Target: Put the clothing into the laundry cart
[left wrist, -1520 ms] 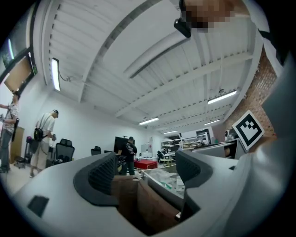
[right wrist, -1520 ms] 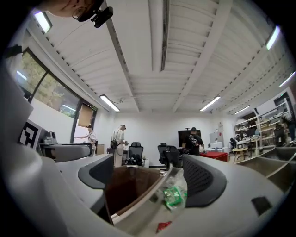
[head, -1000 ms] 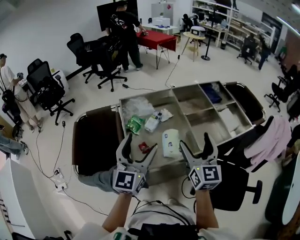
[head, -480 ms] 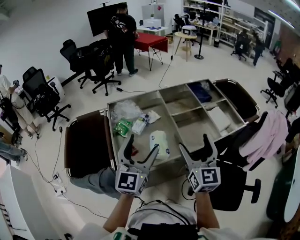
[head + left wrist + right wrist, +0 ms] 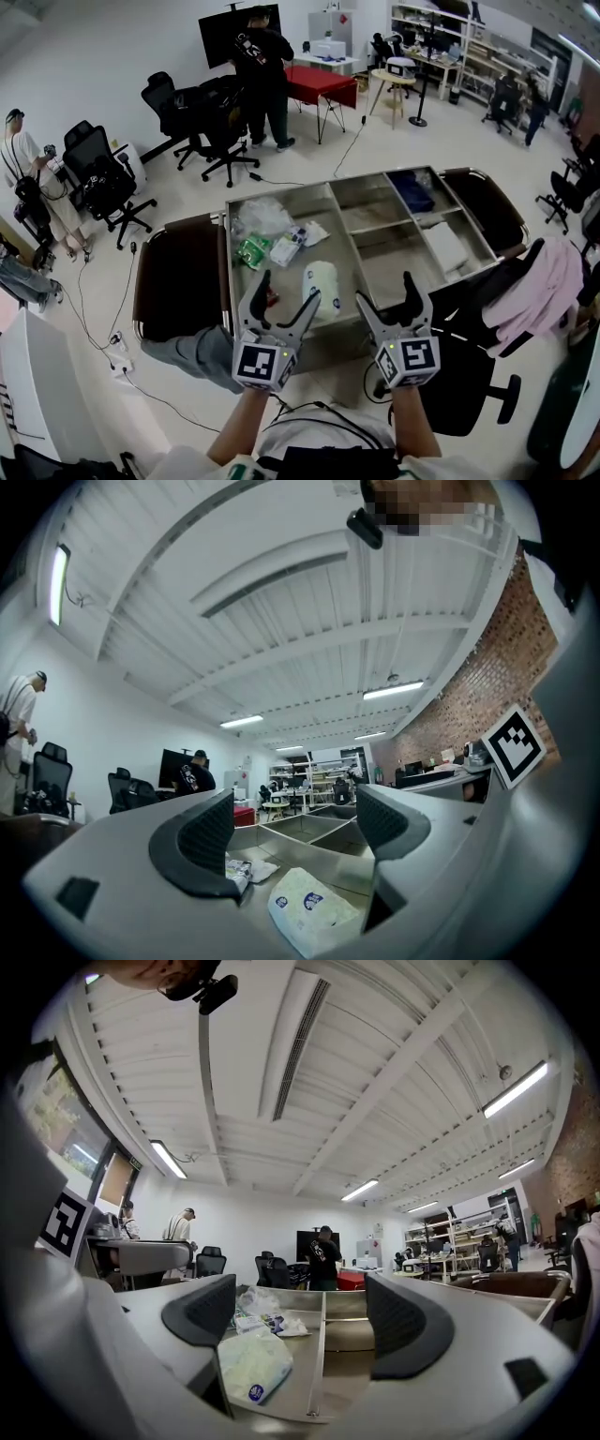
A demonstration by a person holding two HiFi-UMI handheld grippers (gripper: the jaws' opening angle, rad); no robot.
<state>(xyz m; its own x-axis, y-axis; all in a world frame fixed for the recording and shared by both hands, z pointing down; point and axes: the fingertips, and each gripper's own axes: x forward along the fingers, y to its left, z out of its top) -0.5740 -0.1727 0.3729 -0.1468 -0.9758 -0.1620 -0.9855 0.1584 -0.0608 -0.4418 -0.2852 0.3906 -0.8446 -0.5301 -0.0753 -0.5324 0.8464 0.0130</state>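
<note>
Packets (image 5: 320, 284) litter the cart (image 5: 228, 262) — pink clothing (image 5: 544, 281) drapes a chair (image 5: 469, 380).

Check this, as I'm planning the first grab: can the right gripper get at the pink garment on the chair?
Probably yes. The right gripper is open and empty, and the pink garment drapes uncovered over the chair to its right; it would only need swinging that way.

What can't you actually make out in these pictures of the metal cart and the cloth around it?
1. Grey cloth at the steel cart's near left corner: head view, partly behind the left gripper.
2. Small red item in the cart: head view, half hidden by that gripper's jaw.
3. Print on the white plastic packet: too small and blurred in all three views.
</note>
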